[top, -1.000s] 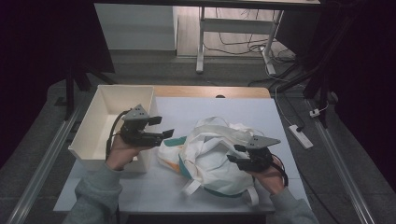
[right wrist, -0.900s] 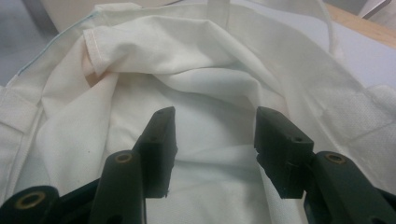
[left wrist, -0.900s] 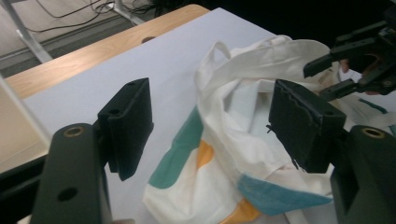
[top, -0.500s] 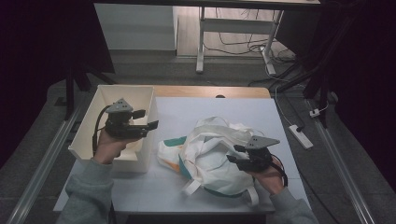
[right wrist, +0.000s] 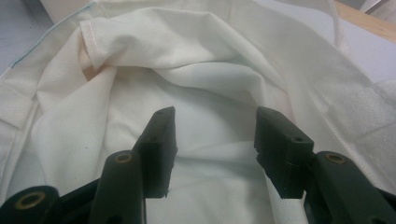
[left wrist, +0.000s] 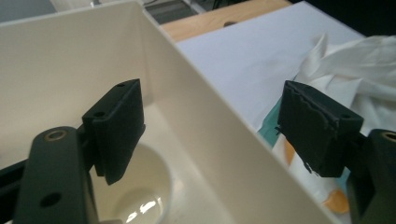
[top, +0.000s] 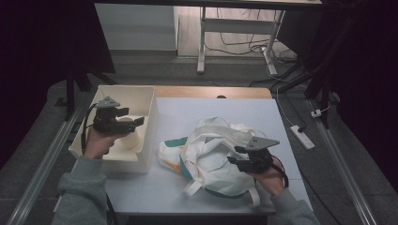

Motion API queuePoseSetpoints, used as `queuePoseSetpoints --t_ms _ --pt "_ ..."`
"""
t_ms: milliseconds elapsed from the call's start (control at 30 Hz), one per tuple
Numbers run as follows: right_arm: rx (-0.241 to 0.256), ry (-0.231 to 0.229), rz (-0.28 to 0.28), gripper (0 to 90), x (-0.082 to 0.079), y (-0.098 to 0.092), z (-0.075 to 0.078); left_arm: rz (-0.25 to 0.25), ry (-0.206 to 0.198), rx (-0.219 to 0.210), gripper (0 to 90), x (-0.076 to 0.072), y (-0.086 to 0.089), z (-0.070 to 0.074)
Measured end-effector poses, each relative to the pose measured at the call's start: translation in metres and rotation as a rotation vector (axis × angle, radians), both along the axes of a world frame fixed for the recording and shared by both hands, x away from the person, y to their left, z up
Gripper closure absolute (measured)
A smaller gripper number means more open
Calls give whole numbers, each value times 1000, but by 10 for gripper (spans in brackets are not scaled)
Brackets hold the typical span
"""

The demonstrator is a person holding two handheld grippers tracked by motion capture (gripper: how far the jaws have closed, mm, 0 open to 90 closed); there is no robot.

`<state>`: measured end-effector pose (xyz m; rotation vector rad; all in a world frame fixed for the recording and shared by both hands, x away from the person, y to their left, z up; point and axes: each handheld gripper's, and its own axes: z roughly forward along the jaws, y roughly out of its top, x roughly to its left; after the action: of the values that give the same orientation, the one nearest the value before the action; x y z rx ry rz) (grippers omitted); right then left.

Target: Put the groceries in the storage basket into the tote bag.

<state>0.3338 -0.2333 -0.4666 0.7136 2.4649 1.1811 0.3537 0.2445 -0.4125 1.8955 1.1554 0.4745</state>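
Two grippers, both jaws wide, empty: left gripper [top: 136, 121] level over bin [top: 149, 101] and bowl [left wrist: 140, 196]; right gripper [top: 236, 156] on bag [top: 211, 150], mid-table.

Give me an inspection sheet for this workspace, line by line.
Surface: white table top, wooden strip along its far edge.
Job's things: white cloth bag with teal and orange print, crumpled mid-table; cream bin at the table's left; a cream bowl inside the bin.
Clutter: nothing seen.
Grippers: left tongs open over the bin, astride its right wall; right tongs open, over the bag's cloth.
Cables: a black cable trails from each of the tongs; loose cables on the floor beyond the table.
Surroundings: power strip at right, white desk frame behind, dark room.
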Motion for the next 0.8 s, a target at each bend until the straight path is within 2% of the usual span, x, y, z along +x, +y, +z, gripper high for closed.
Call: queuePoseSetpoints --t_ms 67,300,533,800 --pt "-5 1 -1 486 0 1 -1 16 13 21 215 3 3 -4" --pt "-9 1 2 485 0 2 -2 32 53 49 172 8 11 -12" --pt "-12 3 6 485 0 2 -3 50 104 103 134 15 15 -23" --pt "-12 2 5 484 0 3 -3 55 158 121 83 21 19 -33"
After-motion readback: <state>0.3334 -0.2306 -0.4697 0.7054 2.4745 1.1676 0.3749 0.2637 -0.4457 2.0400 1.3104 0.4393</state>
